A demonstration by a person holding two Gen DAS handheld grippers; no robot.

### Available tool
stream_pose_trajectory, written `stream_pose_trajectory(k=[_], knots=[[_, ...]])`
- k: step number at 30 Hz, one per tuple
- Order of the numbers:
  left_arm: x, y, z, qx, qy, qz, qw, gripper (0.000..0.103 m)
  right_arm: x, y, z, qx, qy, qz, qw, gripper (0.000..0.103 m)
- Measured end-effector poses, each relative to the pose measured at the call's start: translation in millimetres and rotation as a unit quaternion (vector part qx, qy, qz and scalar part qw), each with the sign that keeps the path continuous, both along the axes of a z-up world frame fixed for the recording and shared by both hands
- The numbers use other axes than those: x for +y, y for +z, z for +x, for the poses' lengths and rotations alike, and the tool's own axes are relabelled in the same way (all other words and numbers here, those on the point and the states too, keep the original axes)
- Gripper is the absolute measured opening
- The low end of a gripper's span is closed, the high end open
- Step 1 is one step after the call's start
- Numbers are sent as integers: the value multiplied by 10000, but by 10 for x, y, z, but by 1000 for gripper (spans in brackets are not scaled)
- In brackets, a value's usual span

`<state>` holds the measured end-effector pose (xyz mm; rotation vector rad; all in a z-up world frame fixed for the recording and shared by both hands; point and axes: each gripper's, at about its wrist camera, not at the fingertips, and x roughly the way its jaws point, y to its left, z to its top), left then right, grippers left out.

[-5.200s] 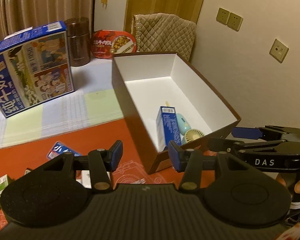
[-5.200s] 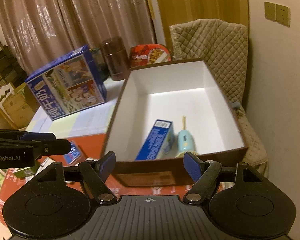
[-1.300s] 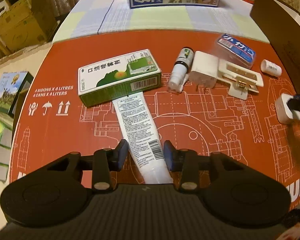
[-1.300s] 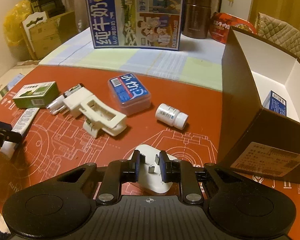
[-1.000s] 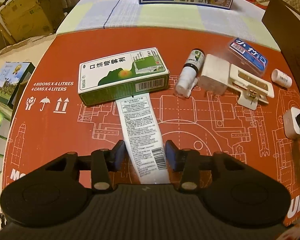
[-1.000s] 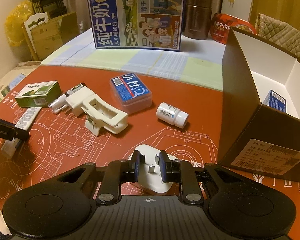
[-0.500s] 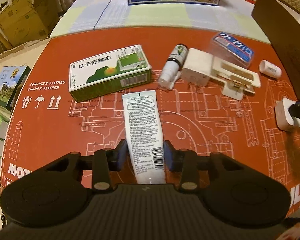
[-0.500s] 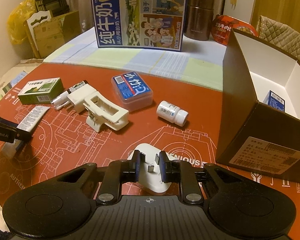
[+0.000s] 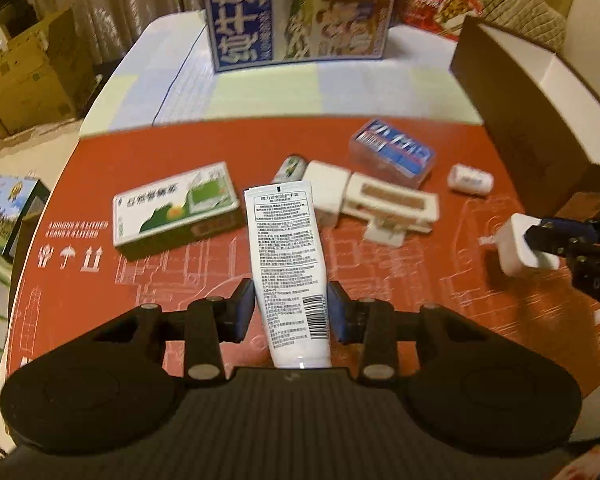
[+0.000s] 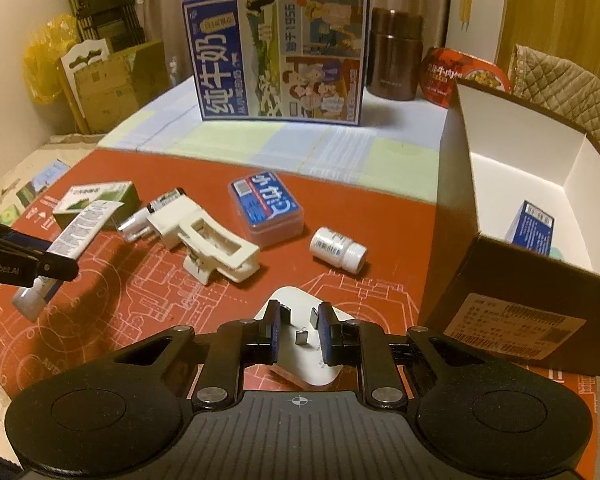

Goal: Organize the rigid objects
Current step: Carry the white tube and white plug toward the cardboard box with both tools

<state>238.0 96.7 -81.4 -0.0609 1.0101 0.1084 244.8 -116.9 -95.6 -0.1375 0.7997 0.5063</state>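
My left gripper (image 9: 291, 312) is shut on a white cream tube (image 9: 288, 264) and holds it lifted above the red mat (image 9: 440, 292); the tube also shows in the right wrist view (image 10: 80, 232). My right gripper (image 10: 298, 332) is shut on a white plug adapter (image 10: 312, 360), which also shows in the left wrist view (image 9: 520, 246). The brown box with white inside (image 10: 500, 184) stands at the right and holds a blue carton (image 10: 530, 226).
On the mat lie a green carton (image 9: 172, 208), a small bottle (image 9: 290, 168), a white clip device (image 9: 376, 200), a blue plastic case (image 9: 392, 152) and a white pill bottle (image 9: 470, 178). A large blue milk carton (image 10: 280, 60), a brown flask (image 10: 396, 56) and a red bowl (image 10: 460, 72) stand behind.
My left gripper has lifted the tube off the mat and tipped up toward the far side. The right gripper has stayed shut on the adapter, raised slightly.
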Motion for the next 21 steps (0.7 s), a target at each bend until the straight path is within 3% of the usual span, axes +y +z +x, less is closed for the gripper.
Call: stream_pose_trajectory(k=[21], knots=[[-946, 557, 510, -600, -1090, -133, 9921, 34, -570, 790, 52, -434, -160, 404, 9981, 16]])
